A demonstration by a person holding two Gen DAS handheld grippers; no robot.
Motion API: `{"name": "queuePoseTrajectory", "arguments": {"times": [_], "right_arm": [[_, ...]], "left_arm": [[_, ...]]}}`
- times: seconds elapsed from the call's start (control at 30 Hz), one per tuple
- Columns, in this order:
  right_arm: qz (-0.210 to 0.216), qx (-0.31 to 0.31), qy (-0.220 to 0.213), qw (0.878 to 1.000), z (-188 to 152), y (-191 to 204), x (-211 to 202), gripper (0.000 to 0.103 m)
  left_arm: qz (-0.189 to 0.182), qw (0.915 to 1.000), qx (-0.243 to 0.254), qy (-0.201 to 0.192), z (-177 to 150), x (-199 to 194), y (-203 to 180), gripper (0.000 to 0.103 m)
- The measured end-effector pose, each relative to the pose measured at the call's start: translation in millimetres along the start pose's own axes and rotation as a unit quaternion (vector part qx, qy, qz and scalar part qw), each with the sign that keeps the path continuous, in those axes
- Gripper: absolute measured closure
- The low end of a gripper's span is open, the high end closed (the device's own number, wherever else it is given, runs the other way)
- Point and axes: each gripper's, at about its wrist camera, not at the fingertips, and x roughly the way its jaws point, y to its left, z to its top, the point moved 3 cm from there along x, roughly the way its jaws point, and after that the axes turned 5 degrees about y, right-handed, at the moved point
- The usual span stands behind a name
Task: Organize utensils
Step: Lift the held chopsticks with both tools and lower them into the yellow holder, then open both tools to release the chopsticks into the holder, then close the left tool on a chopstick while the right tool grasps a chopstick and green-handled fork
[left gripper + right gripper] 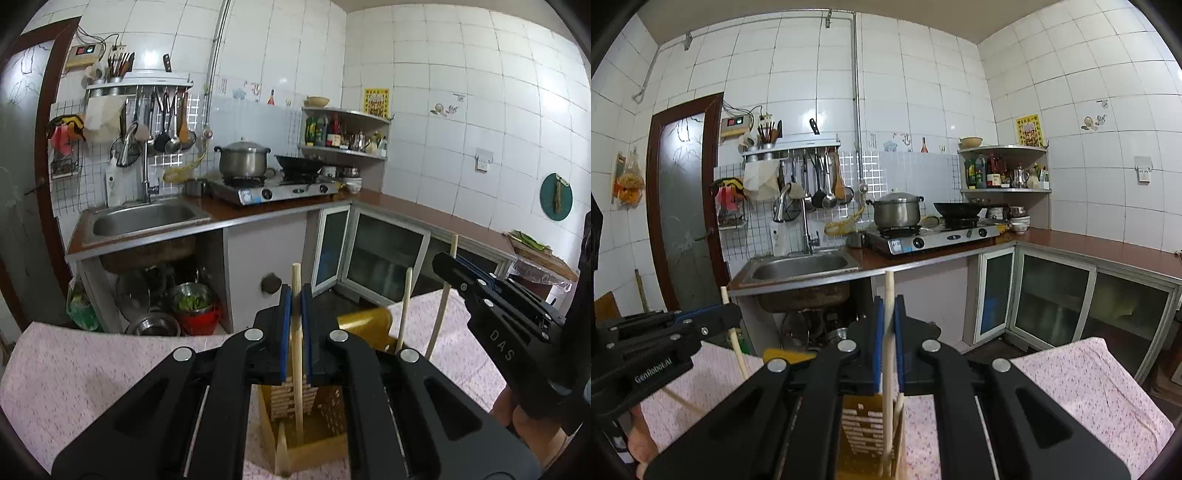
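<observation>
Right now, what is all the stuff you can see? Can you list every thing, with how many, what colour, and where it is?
chopsticks: four showing, pale wood, standing in or above the holder
chopstick holder: one, yellowish wood with slots, on the tablecloth
tablecloth: one, pink patterned, over the near table
sink: one, steel, left end of the counter
counter: one, brown, along the walls
lidded pot: one, steel, on the stove
wok: one, black, on the stove
stove: one, steel, on the counter
corner shelf: one, holding bottles and a teapot
hanging ladles: several, dark and steel, above the sink
left gripper: black with blue pads, shut on a chopstick
right gripper: black with blue pads, shut on a chopstick
</observation>
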Motion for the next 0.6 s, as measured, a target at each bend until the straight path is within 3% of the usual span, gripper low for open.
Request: {"name": "queuePoseTrajectory", "arguments": {"times": [0.23,0.27,0.3,0.33,0.37,0.43,0.53,0.6], "right_arm": [[0.000,-0.003,0.038,0.999,-20,1,-6,0.093],[0.003,-0.001,0.046,0.999,-21,1,-9,0.085],[0.005,0.002,0.049,0.999,-22,1,-14,0.057],[0.004,0.005,0.046,0.999,-22,1,-20,0.040],[0.003,0.006,0.039,0.999,-22,0,-29,0.040],[0.002,-0.001,0.043,0.999,-23,2,-41,0.040],[-0.005,-0.002,0.054,0.999,-26,2,-59,0.040],[-0.010,0.003,0.064,0.998,-32,0,-71,0.040]], "left_arm": [[-0.002,0.9993,-0.014,0.035,-16,-2,7,0.096],[-0.003,0.9990,-0.018,0.040,-16,-6,9,0.086],[-0.003,0.9990,-0.021,0.041,-16,-11,10,0.079],[0.000,0.9991,-0.022,0.036,-16,-19,11,0.064],[0.005,0.9993,-0.022,0.031,-16,-27,12,0.051],[0.011,0.9995,-0.021,0.020,-15,-45,12,0.040],[0.013,0.9993,-0.026,0.025,-19,-71,20,0.033],[0.020,0.9989,-0.033,0.025,-24,-86,27,0.020]]}}
